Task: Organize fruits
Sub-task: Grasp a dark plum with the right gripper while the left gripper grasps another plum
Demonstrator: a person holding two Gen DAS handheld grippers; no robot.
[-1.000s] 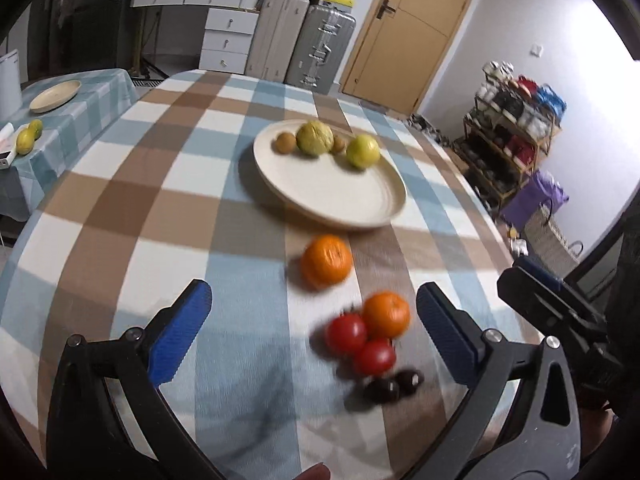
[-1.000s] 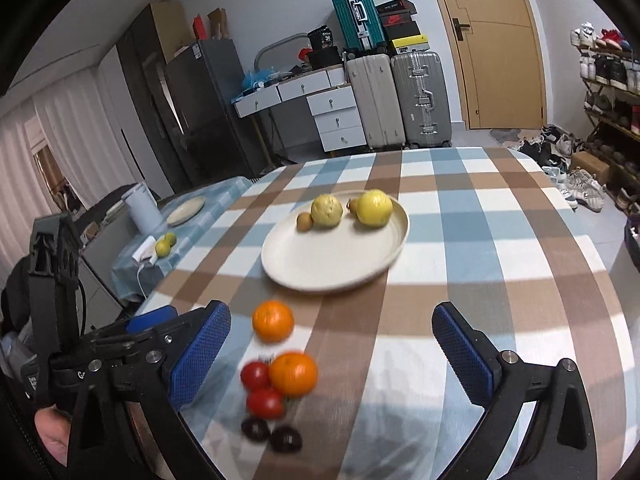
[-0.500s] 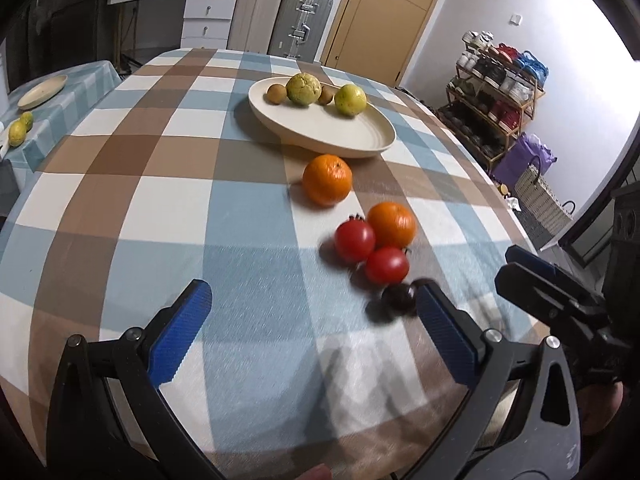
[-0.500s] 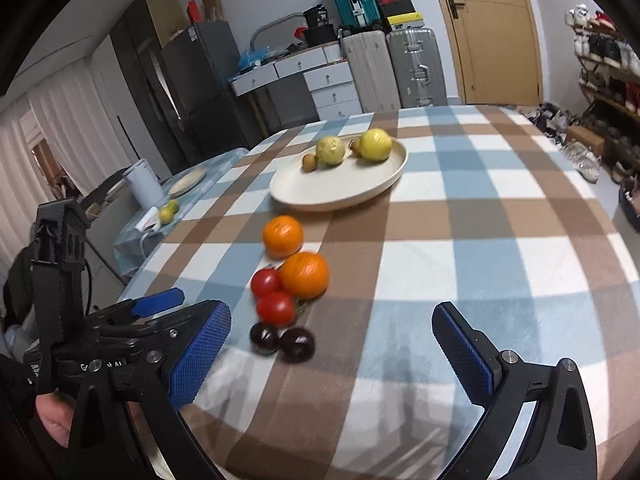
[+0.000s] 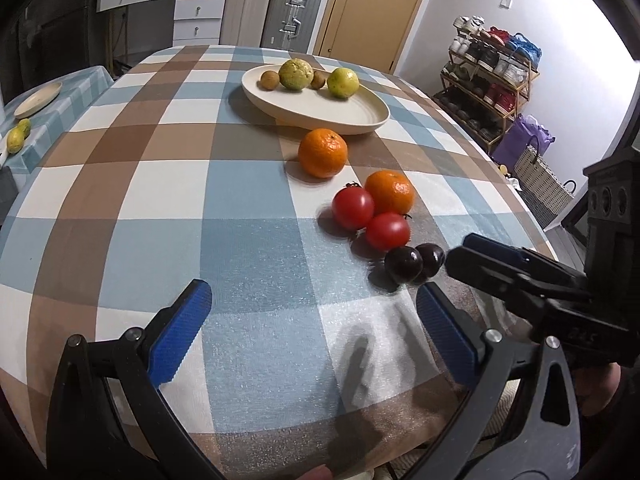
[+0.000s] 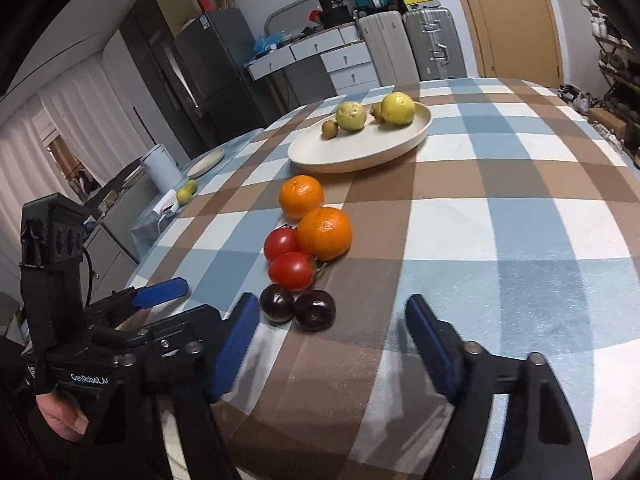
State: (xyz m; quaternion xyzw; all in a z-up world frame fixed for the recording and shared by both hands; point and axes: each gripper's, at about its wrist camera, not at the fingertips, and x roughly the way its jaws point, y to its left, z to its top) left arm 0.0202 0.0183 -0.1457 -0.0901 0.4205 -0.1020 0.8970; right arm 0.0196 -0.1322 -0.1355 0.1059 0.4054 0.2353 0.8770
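A: What is cut off or hard to make out?

B: The near edge of the checked-cloth table [image 5: 120, 184] is hidden behind both tongs. On the cream oval plate [image 6: 340, 156], toward the far edge, one small brown fruit [image 6: 376, 111] is half hidden between two round yellow-green fruits [image 6: 351, 117].

A: How are the tongs held?

B: The left gripper [image 5: 312, 320] is spread wide and nothing is gripped. The right gripper [image 6: 332, 340] is likewise wide open and empty.

A: Where is the loose fruit?

B: Near the table's middle, two dimpled oranges [image 6: 325, 233] and two glossy tomatoes [image 6: 291, 271] are clustered. Two dark plums [image 6: 315, 309] lie touching, nearest the near edge, just ahead of the right gripper's opening and just beside its left finger. In the left wrist view they are seen just past the left gripper's right finger.
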